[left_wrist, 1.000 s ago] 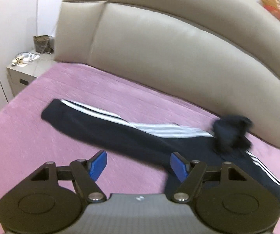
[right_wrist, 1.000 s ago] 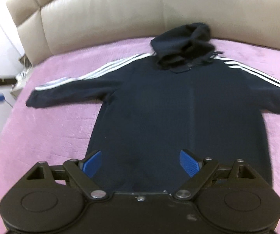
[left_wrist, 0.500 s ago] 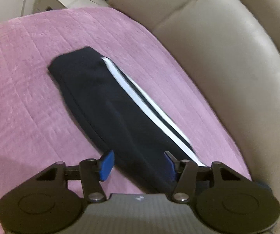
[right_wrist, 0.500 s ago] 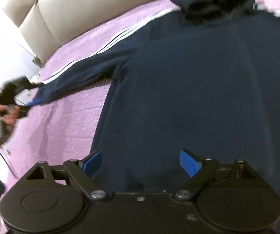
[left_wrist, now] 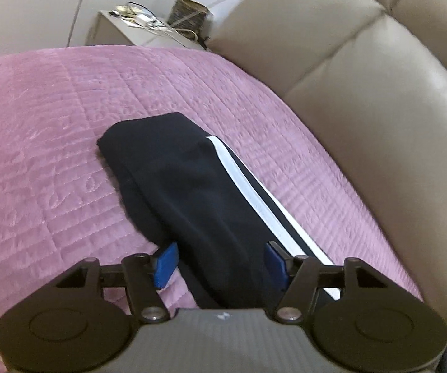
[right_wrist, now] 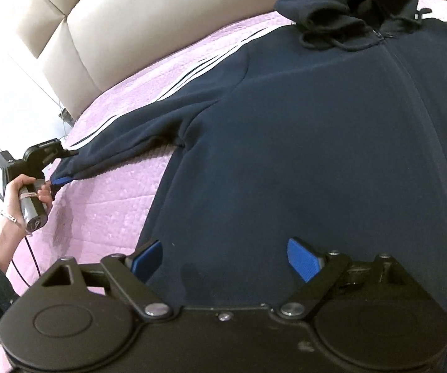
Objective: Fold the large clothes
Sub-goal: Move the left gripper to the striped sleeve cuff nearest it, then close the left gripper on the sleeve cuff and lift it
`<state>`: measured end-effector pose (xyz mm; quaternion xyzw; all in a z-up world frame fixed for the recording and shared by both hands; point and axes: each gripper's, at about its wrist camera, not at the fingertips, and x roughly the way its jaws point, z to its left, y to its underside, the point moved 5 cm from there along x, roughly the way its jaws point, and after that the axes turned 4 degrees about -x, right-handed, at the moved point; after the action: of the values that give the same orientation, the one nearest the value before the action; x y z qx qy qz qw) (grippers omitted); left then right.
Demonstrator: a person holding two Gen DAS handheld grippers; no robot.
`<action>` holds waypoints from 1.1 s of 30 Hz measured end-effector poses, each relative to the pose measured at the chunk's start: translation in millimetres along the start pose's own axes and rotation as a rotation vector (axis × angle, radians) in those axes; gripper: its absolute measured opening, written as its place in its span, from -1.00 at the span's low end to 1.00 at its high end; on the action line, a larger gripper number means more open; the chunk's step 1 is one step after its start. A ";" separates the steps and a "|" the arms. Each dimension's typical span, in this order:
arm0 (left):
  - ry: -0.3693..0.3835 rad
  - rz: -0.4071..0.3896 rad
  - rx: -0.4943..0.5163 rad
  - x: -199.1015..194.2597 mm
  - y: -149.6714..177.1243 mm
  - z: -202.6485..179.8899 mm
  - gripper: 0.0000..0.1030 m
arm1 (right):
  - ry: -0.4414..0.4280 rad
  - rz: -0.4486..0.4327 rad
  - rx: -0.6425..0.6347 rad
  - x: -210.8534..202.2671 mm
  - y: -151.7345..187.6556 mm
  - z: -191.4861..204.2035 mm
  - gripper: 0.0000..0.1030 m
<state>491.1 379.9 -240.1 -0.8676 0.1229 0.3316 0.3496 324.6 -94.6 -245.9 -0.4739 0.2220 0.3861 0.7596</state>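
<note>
A dark navy hoodie with white sleeve stripes lies flat, front up, on a pink quilted bed. Its hood is bunched near the headboard. In the left wrist view the left sleeve runs between the open blue fingers of my left gripper, cuff end farthest away. The left gripper also shows in the right wrist view, at the sleeve cuff. My right gripper is open and empty, just above the hoodie's lower body.
A beige padded headboard runs along the far side of the bed. A white bedside cabinet with clutter and a woven basket stands past the bed corner. The person's hand and a cable are at the bed's left edge.
The left gripper moved down and closer along the sleeve, which now lies between its fingers. The right gripper moved lower and closer over the hoodie body.
</note>
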 end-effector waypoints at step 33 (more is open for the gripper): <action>0.023 -0.370 0.172 -50.9 -29.4 -6.5 -0.79 | -0.119 -0.051 -0.083 -0.9 9.1 -6.9 1.00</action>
<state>469.2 395.8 -187.6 -0.8461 -0.0067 0.2398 0.4759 317.0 -98.8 -253.4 -0.4865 0.1482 0.4032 0.7608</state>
